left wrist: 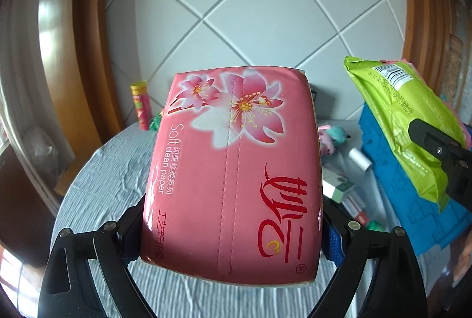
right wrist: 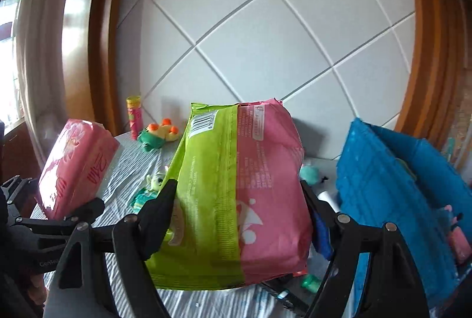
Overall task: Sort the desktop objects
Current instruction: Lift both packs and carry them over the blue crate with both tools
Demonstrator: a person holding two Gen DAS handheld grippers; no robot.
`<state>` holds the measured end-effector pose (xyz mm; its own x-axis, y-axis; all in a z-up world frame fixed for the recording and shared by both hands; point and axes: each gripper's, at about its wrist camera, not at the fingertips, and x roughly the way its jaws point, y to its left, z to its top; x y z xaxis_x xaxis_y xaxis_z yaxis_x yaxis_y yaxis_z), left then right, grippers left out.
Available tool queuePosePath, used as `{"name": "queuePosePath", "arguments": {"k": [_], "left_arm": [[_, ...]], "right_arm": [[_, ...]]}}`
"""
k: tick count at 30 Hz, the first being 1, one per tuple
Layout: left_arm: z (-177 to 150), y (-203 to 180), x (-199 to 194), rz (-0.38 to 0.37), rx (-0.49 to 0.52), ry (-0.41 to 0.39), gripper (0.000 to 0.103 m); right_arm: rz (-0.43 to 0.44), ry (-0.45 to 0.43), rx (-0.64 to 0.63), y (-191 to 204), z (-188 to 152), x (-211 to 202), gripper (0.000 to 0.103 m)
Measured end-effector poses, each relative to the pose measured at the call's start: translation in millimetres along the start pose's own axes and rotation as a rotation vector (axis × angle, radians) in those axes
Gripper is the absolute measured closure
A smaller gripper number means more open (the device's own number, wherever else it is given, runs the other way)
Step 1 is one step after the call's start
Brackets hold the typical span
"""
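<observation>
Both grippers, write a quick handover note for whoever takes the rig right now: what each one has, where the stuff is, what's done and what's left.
Left gripper: shut on the pink tissue pack, held in the air above the table.
Right gripper: shut on the green and pink packet, also lifted.
Blue bin stands at the right; something pink already lies inside it.
Left on the cloth: a frog plush, a tall tube, small toys, a white roll and little boxes.
Done: both packs picked up. Left: place them, then sort the rest.
</observation>
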<state>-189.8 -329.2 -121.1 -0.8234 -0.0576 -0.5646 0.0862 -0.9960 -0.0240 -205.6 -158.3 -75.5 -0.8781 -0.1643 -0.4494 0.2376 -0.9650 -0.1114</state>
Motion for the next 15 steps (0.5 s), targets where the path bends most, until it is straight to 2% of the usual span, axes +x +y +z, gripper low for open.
{"name": "queuePosePath", "arguments": {"k": [4,9,15], "left_arm": [[9.2,-33.1,-6.7,-0.046,0.027,-0.022,0.009],[22.2,-92.7,-10.1,-0.094,0.054,-0.040,0.009],[40.1,-192.2,-22.1,-0.128,0.067,-0.083,0.009]], "right_arm": [[-0.055,-0.020,0.033,-34.3,2.9,-23.3,0.024],[-0.128,-0.065,0.062,-92.9,5.6,-57.6,0.024],[-0.182,-0.133,0.076,-196.1,3.3,-90.9,0.024]]}}
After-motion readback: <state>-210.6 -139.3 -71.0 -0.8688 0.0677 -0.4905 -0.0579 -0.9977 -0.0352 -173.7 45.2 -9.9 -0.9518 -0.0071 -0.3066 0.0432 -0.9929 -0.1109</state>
